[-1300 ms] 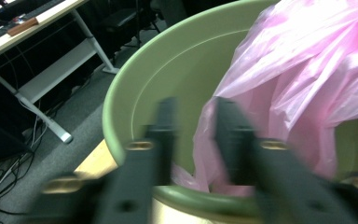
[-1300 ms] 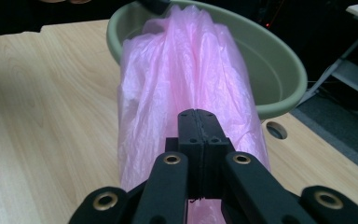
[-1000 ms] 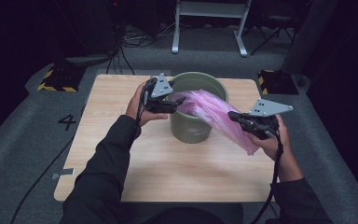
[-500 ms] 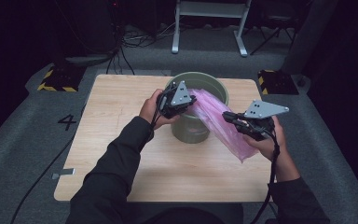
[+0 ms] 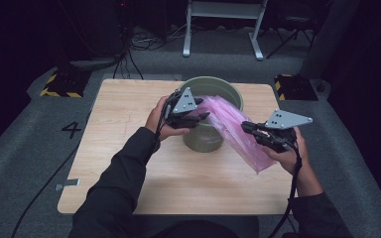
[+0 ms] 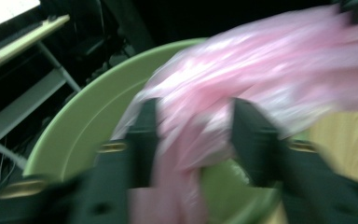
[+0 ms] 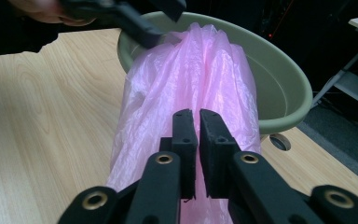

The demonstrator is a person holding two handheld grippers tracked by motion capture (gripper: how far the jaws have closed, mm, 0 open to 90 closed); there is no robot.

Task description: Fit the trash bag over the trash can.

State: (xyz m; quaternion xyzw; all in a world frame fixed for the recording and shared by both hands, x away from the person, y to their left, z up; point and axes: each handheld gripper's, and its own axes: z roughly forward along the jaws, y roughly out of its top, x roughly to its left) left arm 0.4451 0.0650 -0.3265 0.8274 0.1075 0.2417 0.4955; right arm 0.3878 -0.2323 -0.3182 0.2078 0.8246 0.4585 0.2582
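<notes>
With the right gripper (image 7: 193, 116) pinching the pink bag (image 7: 191, 79) and the left gripper's (image 6: 193, 126) jaws just reopened, spread around film at the green bucket (image 5: 230, 91) rim, the bag may slip off there.

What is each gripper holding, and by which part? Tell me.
The right gripper is shut on the pink plastic bag at its lower end, outside the green bucket. The left gripper has just opened; its jaws straddle the bag's upper end at the rim without pinching.
</notes>
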